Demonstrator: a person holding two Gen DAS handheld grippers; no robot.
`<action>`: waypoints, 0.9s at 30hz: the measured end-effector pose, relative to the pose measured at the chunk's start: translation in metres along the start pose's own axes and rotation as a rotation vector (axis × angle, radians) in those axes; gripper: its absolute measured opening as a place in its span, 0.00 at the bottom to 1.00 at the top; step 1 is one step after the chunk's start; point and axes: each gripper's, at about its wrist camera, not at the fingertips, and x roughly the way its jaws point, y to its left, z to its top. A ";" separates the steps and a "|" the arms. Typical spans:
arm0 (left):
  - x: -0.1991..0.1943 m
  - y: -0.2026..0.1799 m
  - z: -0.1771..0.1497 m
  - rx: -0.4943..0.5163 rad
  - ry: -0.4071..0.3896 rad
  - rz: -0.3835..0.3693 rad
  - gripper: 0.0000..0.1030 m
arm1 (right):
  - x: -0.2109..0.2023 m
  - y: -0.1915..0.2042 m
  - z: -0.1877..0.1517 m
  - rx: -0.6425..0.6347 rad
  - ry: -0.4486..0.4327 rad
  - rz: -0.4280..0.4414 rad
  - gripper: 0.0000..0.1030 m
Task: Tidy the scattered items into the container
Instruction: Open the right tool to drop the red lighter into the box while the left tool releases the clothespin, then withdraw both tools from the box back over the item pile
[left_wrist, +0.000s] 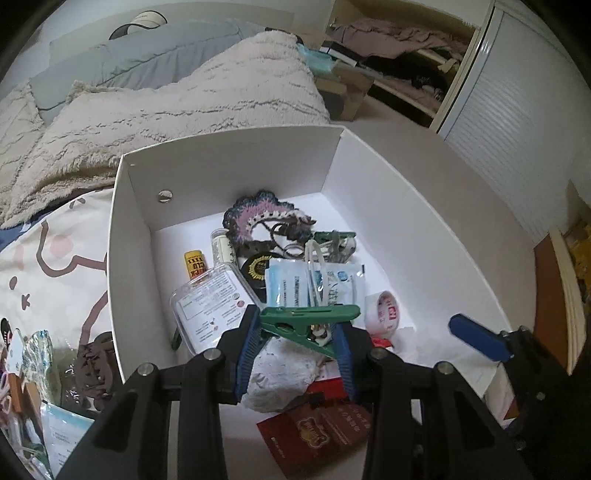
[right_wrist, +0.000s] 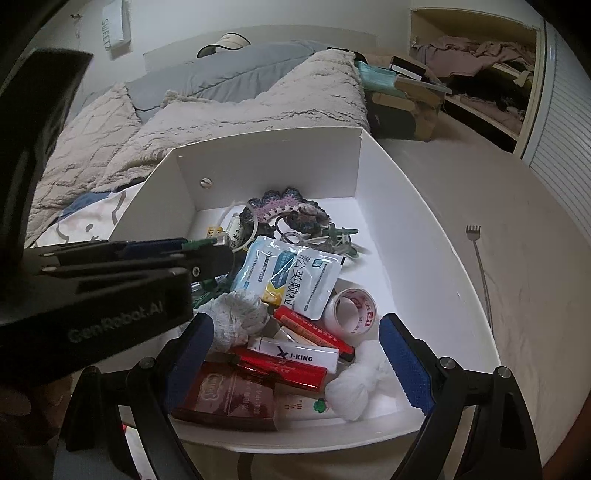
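- A white box (left_wrist: 229, 162) sits on a bed, open at the top, with a fluffy beige blanket (left_wrist: 207, 96) and a grey pillow (left_wrist: 129, 59) behind it.
- The left gripper (left_wrist: 295, 332) hangs over the near part of the box, its blue-padded jaws clamped on a green clothes peg (left_wrist: 306, 321) that lies crosswise between them.
- The right gripper (right_wrist: 295, 358) is at the near edge of the box, jaws spread wide with nothing between the pads; under them lie boxed items.
- Inside the box, at the far end: a purple crocheted piece (left_wrist: 255, 218) and another green peg (left_wrist: 332, 236).
- In the middle: white and blue sachets (right_wrist: 291, 280), a clear plastic case (left_wrist: 207, 302) and a small yellow tube (left_wrist: 194, 264).
- Nearer: a roll of tape with red print (right_wrist: 354, 308), a crumpled grey-white cloth (right_wrist: 240, 317), a white wad (right_wrist: 351, 391), red boxes (right_wrist: 310, 328), a white box marked J-KING (right_wrist: 295, 354) and a dark red packet (right_wrist: 225, 398).
- Still outside, on the patterned sheet left of the box: a brown hair claw (left_wrist: 96, 373) and some small packets (left_wrist: 37, 354).
- A metal back scratcher (right_wrist: 480, 266) lies on the bed to the right of the box.
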 end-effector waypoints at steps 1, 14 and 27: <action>0.001 0.000 -0.001 0.005 0.004 0.009 0.37 | 0.000 -0.001 -0.001 0.001 0.000 0.002 0.88; -0.003 -0.006 -0.004 0.029 -0.007 0.035 0.61 | 0.001 -0.003 0.000 0.002 0.007 -0.003 0.88; -0.036 0.004 -0.010 0.009 -0.138 0.041 0.85 | -0.013 -0.011 0.003 0.055 -0.062 0.031 0.93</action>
